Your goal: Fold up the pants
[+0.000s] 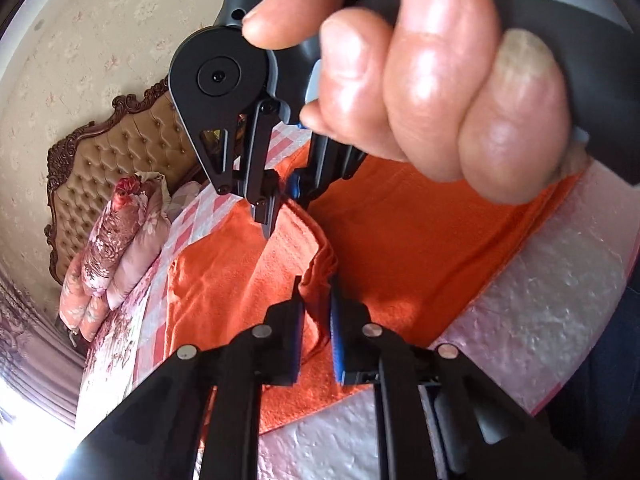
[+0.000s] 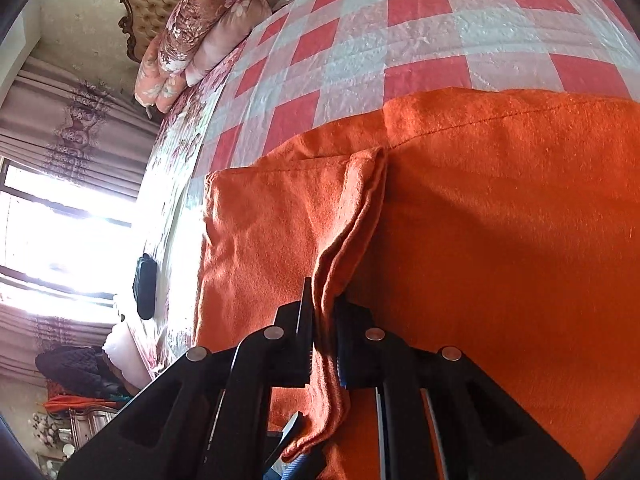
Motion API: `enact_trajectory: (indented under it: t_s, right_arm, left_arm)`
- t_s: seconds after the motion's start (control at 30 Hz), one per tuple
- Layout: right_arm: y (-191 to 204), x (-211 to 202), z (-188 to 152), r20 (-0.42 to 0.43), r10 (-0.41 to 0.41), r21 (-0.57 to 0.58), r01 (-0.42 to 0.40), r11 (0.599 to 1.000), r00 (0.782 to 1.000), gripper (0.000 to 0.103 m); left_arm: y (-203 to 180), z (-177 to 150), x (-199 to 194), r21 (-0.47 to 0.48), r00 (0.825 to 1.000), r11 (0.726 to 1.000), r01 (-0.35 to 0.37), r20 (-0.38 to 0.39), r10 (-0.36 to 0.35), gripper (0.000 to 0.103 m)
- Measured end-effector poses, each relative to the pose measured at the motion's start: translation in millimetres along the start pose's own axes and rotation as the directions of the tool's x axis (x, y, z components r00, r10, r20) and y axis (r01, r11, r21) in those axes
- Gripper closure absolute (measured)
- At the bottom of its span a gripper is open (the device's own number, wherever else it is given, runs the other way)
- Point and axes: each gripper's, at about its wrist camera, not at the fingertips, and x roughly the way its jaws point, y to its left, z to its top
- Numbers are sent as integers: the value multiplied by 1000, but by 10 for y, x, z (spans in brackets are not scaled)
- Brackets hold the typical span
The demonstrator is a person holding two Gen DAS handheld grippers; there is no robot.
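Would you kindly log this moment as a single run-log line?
step: gripping | left gripper: shut on pants fold | right gripper: shut on pants edge | surface: checked bedspread

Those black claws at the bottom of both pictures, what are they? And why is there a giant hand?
They are grabbers that a person holds, one in each hand, each with a small camera looking along its two fingers. The left camera shows the left gripper pinching a fold of the orange pants, with the person's hand close up, holding the right gripper. The right camera shows that gripper pinching the pants too. The pants lie on a checked bedspread, with pillows at the headboard.
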Motion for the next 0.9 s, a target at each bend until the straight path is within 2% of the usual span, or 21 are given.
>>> enact_trajectory:
  t_s: [0.17,0.23,0.3,0.4,0.5,0.6,0.7,0.77,0.9]
  right_arm:
    - [4,-40,84,46,-26,-17,27,1000,999,88]
    - [32,-73,116,78,-47,-36,50,998,996,95]
    - [88,-207,89,124,-48,-68,57,996,991,98]
    - [121,-433,33,187,-74,-105,95,990,979,98]
    - [-85,-650,-38,227,-111,-64,129,990,967,98]
    - [-312,-703,-69,228,-131,-29,141,990,965,98]
    - [-595,-625,-84,196,-147,22,145,989,970,97]
    - [-654,-592,-103,203,-123,31,119,992,972,97]
    - [-618,-595,-81,204,-121,34,116,993,971,94]
  left_arm:
    - [31,37,-138,2,1000,1000,7,23,-7,92]
    - [36,58,-177,2,1000,1000,6,26,-6,92]
    - [35,101,-248,-8,999,1000,12,38,-12,92]
    - [13,245,-374,-30,995,998,57,79,-54,92]
    - [-161,385,-423,-5,987,993,118,112,-117,92]
    - [-352,446,-379,21,979,986,167,112,-168,92]
    - [-505,440,-276,43,975,978,203,80,-206,92]
    - [-558,428,-256,52,976,978,202,69,-206,92]
    - [-569,448,-252,48,976,978,202,68,-205,92]
